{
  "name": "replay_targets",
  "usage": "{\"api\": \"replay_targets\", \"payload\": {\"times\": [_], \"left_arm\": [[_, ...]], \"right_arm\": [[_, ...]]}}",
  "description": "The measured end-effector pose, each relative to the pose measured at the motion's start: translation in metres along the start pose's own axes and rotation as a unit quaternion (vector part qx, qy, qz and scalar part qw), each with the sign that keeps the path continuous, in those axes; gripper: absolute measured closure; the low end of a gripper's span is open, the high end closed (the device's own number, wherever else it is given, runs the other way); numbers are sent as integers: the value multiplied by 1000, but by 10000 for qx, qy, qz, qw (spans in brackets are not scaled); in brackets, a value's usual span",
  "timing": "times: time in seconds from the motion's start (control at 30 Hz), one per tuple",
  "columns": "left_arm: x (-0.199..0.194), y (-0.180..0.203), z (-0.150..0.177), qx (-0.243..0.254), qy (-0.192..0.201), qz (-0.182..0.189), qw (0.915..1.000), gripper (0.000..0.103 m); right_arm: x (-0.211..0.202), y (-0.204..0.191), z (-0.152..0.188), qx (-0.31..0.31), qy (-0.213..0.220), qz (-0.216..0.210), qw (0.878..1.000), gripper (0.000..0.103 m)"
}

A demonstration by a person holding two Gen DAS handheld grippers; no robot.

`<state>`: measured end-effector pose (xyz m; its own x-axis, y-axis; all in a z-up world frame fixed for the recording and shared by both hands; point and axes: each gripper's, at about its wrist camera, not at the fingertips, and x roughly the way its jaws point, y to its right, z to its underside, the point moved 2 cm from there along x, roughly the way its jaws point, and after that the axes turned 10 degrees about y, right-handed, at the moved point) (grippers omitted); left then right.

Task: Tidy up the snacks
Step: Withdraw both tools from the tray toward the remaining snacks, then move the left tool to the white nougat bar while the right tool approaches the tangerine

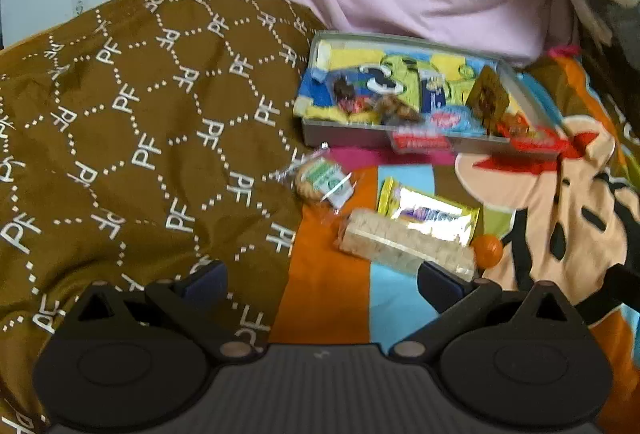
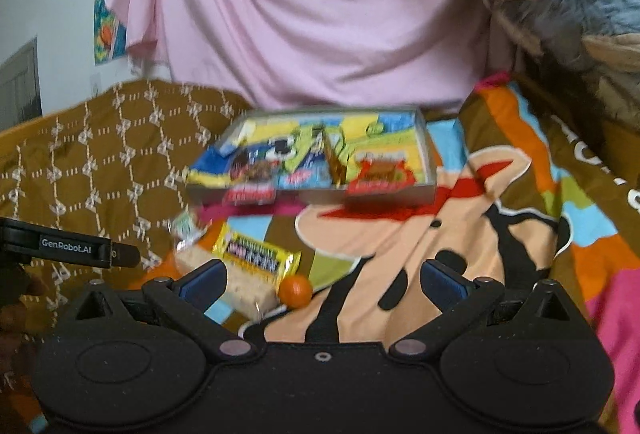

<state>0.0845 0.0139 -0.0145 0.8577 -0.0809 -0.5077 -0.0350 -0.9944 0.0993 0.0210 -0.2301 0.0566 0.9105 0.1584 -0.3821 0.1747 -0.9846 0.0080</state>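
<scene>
A: Where are the snacks?
B: Several sit in the shallow box (image 1: pixel 344 136). On the cartoon blanket (image 1: pixel 560 202) before it lie a wrapped cookie (image 1: pixel 318 180), a yellow bar (image 1: pixel 428 212), a rice cake pack (image 1: pixel 404 246) and an orange ball (image 1: pixel 488 251).
A: Jaws?
B: Left gripper (image 1: pixel 322 280) and right gripper (image 2: pixel 324 278) both spread wide, empty.

Grey tray (image 1: pixel 344 138) upper centre, several wrapped snacks inside. Loose below it: clear-wrapped cookie (image 1: pixel 316 180), yellow foil bar (image 1: pixel 428 210) touching pale rice bar (image 1: pixel 404 246), small orange ball (image 1: pixel 488 250) beside.
</scene>
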Motion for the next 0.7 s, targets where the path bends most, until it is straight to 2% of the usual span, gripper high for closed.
{"api": "replay_targets", "payload": {"times": [0.37,0.7], "left_arm": [[15,-1,13,71,-318,150,9994,0],[29,2,9,72,-465,279,9985,0]], "right_arm": [[27,-4,20,-53,-800,-19,9968,1],[41,-7,26,-163,-1017,-54,9947,1]]}}
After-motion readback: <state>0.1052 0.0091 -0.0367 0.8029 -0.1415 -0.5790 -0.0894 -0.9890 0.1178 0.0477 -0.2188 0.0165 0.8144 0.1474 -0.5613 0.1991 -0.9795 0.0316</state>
